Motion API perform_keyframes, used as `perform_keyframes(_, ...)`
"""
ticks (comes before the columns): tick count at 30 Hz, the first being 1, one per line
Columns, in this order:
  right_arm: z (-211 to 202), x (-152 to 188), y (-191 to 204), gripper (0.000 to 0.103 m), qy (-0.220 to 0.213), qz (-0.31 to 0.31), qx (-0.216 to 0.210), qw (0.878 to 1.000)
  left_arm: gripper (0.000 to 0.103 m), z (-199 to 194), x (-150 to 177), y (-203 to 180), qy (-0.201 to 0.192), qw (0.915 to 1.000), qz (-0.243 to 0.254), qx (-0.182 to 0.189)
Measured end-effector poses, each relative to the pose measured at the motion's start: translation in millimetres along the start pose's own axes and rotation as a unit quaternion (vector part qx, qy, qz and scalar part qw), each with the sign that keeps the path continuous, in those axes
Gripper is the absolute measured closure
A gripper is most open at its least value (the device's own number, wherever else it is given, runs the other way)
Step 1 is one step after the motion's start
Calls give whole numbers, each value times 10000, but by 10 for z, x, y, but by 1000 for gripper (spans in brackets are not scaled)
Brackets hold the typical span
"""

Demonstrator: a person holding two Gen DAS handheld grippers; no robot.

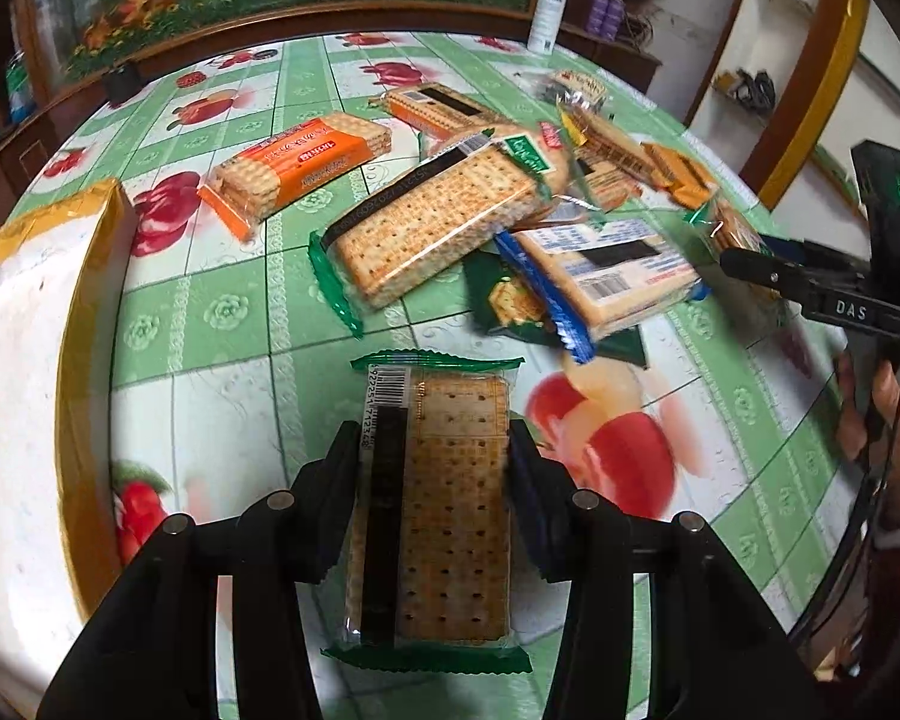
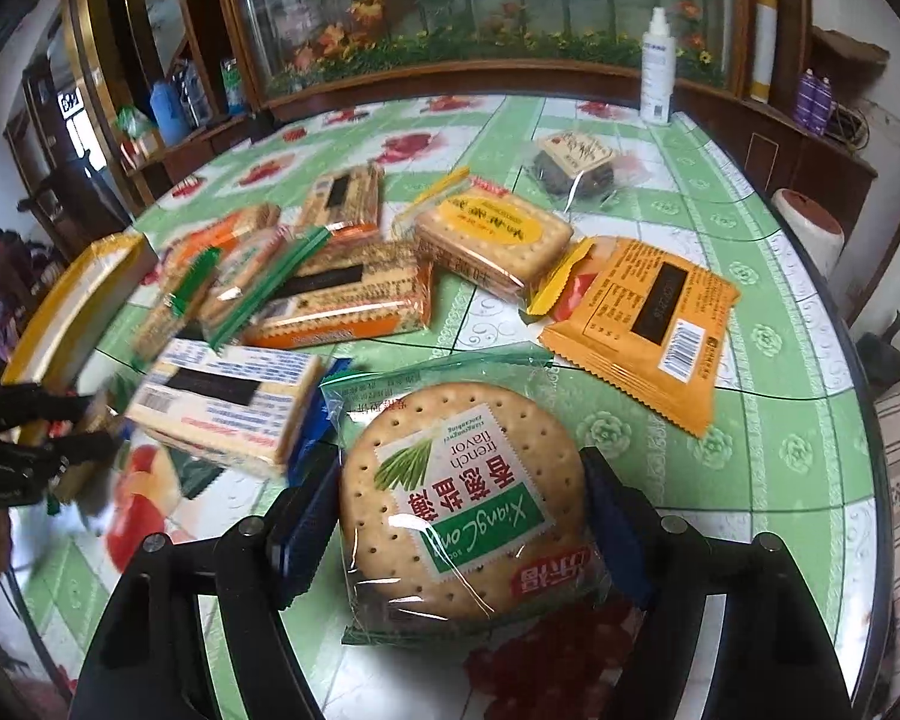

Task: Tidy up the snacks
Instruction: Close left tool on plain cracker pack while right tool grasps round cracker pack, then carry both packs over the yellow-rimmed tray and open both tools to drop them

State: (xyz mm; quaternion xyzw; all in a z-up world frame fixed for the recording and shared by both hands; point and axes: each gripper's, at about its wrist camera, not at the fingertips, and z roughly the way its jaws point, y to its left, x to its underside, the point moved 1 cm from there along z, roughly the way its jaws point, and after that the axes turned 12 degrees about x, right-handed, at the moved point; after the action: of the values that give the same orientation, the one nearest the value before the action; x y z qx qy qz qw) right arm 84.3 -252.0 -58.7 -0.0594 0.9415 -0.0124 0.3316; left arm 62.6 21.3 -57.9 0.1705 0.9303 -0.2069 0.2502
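My left gripper (image 1: 432, 450) is shut on a green-edged pack of square crackers (image 1: 450, 516), with a pad against each long side. It holds the pack lengthwise over the green tablecloth (image 1: 222, 324). My right gripper (image 2: 462, 498) is shut on a round cracker pack (image 2: 468, 480) with a green label, and both blue pads touch its wrapper. The left wrist view shows the right gripper (image 1: 744, 264) at the right edge, held by a hand (image 1: 888, 402). Loose packs lie ahead: orange (image 1: 297, 171), a large green-edged one (image 1: 432, 222) and a blue-edged one (image 1: 606, 276).
A white box edged in yellow tape (image 1: 30, 312) stands at the table's left. More packs lie further back: yellow (image 2: 492, 234), orange foil (image 2: 642, 318) and a dark one (image 2: 576, 162). A white spray bottle (image 2: 657, 72) stands at the far edge by a wooden cabinet.
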Motion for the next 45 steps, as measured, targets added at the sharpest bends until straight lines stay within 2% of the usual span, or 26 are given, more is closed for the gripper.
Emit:
perform_keyframes(5,-244,-1,32,25,-172,89,-156,9997,58,-120,83,-46,-289,9993,-253,-13)
perform_keyframes(12,-524,-48,283,25,-429,-22,-449,9981,58,-481,101,-105,-835,9941,-471,-508)
perform_keyframes(19,-641,-85,651,25,-544,-285,-710,9956,58,-792,141,17,-1249,9868,-689,-766)
perform_keyframes(26,-698,-105,1057,26,-598,-508,-1129,9905,58,-1060,278,259,-1567,9766,-1066,-1019)
perform_keyframes(34,-667,-177,1698,26,-554,-941,-1683,9797,58,-1348,471,661,-1812,9618,-1542,-1354)
perform_keyframes(41,-627,-282,2335,26,-484,-1344,-2148,9662,58,-1467,587,1016,-1959,9503,-1975,-1401)
perform_keyframes(45,-581,-389,2659,26,-407,-1369,-2450,9590,58,-1566,625,1215,-2065,9430,-2189,-1420)
